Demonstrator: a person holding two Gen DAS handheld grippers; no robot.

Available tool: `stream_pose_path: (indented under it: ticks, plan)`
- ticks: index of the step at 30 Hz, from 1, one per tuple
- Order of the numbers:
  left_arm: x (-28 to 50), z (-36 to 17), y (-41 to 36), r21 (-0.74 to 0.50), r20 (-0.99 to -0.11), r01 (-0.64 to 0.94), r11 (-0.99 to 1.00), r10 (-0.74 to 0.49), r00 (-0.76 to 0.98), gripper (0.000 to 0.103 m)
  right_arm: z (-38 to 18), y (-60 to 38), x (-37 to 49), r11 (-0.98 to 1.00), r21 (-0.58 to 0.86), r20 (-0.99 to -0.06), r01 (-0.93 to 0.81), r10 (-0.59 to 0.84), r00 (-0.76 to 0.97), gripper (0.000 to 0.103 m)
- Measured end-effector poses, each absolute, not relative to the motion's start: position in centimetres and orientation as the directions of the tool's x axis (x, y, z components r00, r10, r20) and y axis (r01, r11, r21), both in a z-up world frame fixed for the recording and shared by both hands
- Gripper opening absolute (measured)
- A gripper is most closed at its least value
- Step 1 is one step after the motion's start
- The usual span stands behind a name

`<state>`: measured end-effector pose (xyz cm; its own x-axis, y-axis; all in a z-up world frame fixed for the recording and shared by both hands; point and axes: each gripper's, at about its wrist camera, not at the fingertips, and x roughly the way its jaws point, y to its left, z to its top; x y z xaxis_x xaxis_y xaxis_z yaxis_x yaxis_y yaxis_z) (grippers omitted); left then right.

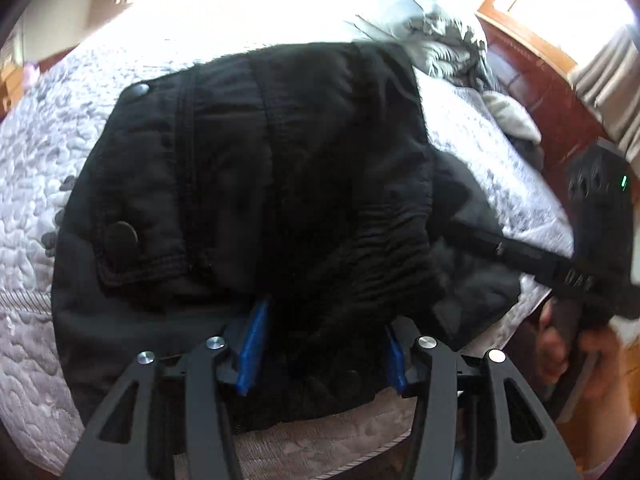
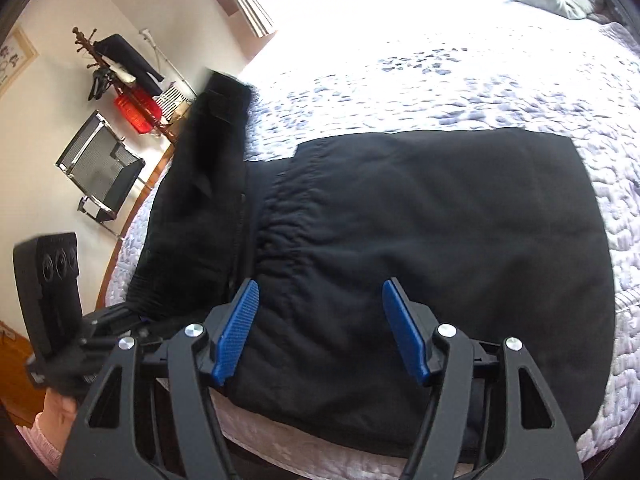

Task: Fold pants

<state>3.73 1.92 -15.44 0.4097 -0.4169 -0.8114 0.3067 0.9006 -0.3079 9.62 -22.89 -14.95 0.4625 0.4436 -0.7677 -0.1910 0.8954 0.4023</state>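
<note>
The black pants point(image 2: 400, 240) lay on a bed covered by a pale quilt point(image 2: 480, 92) with a mottled grey pattern, near the bed's front edge. In the right wrist view the larger part of the garment was spread flat, while a section on the left was raised off the bed, its gathered elastic waistband point(image 2: 280, 236) visible beside it.

The left hand-held gripper point(image 1: 324, 344) had its blue pads apart, with a bunched fold of the pants pushed up between them; whether the pads pressed on the cloth could not be told. In that view the lifted fabric showed a round snap point(image 1: 140, 89) and stitched seams.

The right hand-held gripper point(image 2: 320, 328) stood with its blue pads point(image 2: 236, 332) wide apart over the flat part of the pants, gripping nothing.

A rumpled grey duvet point(image 1: 432, 28) sat at the far end of the bed. Beyond the bed's left side, against a pale wall, stood a coat rack point(image 2: 116, 68), a red crate point(image 2: 134, 112) and a black mesh chair point(image 2: 100, 168).
</note>
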Motion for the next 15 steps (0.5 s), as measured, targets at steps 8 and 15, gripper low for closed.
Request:
stream_pose_path:
  ticks: [8, 15]
  plan:
    - [1.6, -11.9, 1.8, -0.26, -0.796, 0.241, 0.935, -0.349, 0.495, 0.097, -12.6, -22.3, 10.8, 0.865, 0.445, -0.712, -0.232, 0.499, 0.494, 0.086]
    - [1.3, -11.4, 4.9, -0.227, -0.773, 0.054, 0.972, -0.214, 0.598, 0.099, -11.2, -20.3, 13.2, 0.835, 0.483, -0.7, -0.264, 0.549, 0.456, 0.091]
